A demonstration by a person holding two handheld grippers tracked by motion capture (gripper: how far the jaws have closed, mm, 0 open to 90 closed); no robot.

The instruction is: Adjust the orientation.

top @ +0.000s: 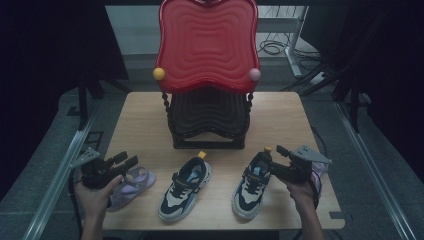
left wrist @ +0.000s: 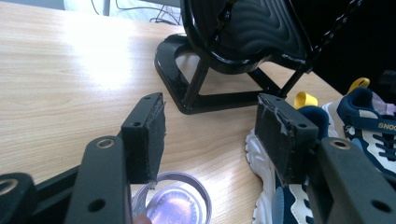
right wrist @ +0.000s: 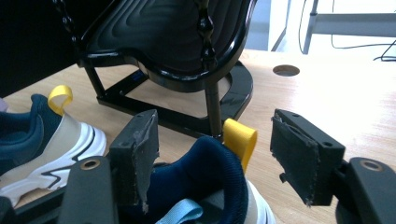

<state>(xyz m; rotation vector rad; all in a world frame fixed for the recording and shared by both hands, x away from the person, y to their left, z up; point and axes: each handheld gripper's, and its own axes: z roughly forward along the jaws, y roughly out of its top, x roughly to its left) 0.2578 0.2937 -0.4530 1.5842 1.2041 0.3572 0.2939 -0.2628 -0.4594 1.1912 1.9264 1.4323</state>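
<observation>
Two blue-and-white sneakers lie on the wooden table (top: 150, 115): the left sneaker (top: 184, 188) at the middle front, the right sneaker (top: 252, 184) beside it. A lilac sandal (top: 131, 184) lies at the front left. My left gripper (top: 131, 159) hovers open just above the sandal (left wrist: 177, 205), nothing between its jaws. My right gripper (top: 276, 149) stands open over the heel of the right sneaker (right wrist: 205, 182), its jaws on either side of the yellow heel loop (right wrist: 240, 140) without pressing it.
A two-tier shoe rack stands at the table's middle back, red top shelf (top: 207, 45) over a black lower shelf (top: 209, 117) on a black base (left wrist: 187, 93). A cable hole (right wrist: 286, 70) lies in the tabletop. Another lilac shoe (top: 318, 172) lies under my right hand.
</observation>
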